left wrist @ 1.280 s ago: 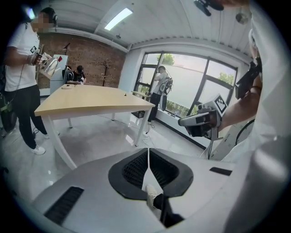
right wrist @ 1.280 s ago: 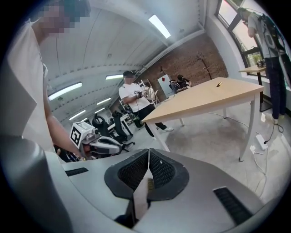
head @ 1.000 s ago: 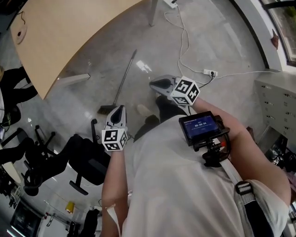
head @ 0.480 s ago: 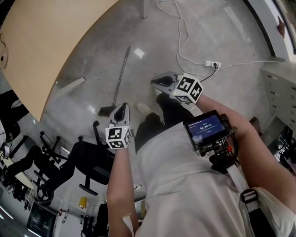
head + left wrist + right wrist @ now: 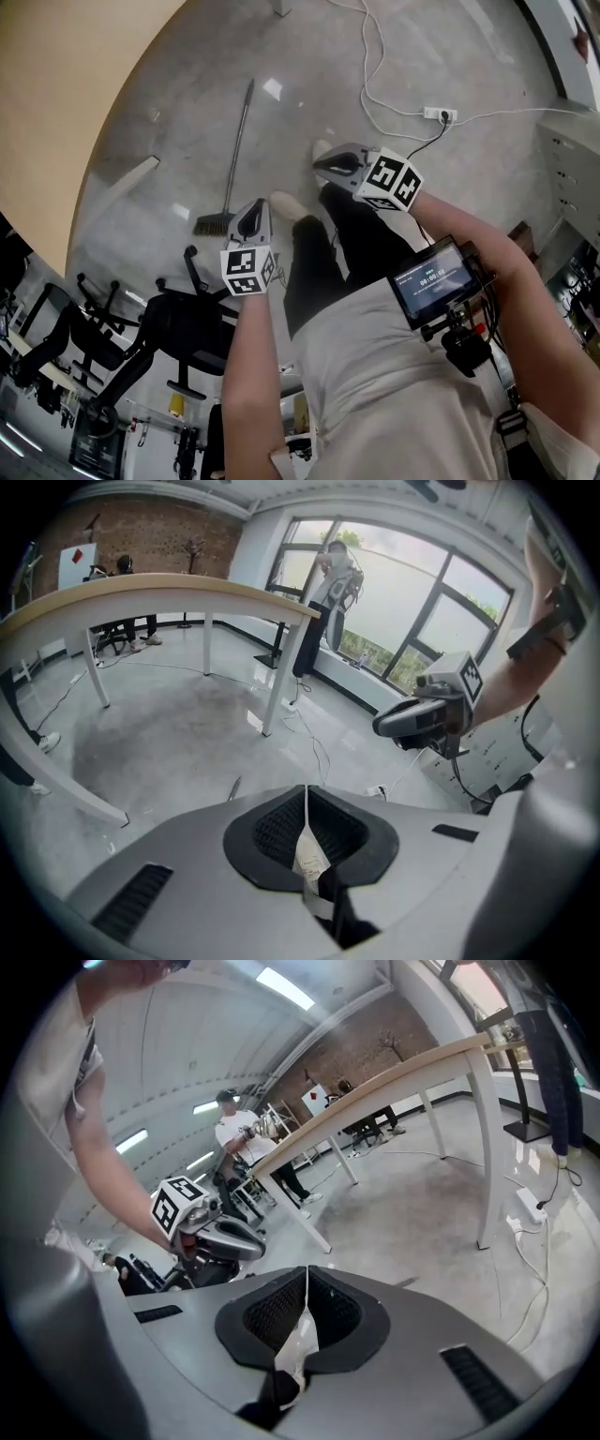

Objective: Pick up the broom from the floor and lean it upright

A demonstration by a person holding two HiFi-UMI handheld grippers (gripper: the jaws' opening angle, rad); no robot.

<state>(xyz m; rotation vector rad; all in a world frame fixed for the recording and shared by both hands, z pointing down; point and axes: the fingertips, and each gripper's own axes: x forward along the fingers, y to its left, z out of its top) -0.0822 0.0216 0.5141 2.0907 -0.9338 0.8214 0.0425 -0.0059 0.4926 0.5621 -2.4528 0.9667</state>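
- two tongs: your left tongs (image 5: 251,216) and right tongs (image 5: 325,167) are pressed together, holding nothing.
- the broom (image 5: 234,155) lies flat on the floor (image 5: 309,56), bristles near your left tongs.

Person seen from above: pale grey short-sleeved T-shirt (image 5: 394,394), dark trousers (image 5: 323,253), pale shoe (image 5: 286,204). Black chest-mounted screen unit (image 5: 439,279) with lit blue display; pale shoulder strap (image 5: 539,442) with black buckle. Left gripper (image 5: 257,205) and right gripper (image 5: 320,167): grey shells, black ribbed pads (image 5: 277,827), each with a black-and-white marker cube (image 5: 247,272).
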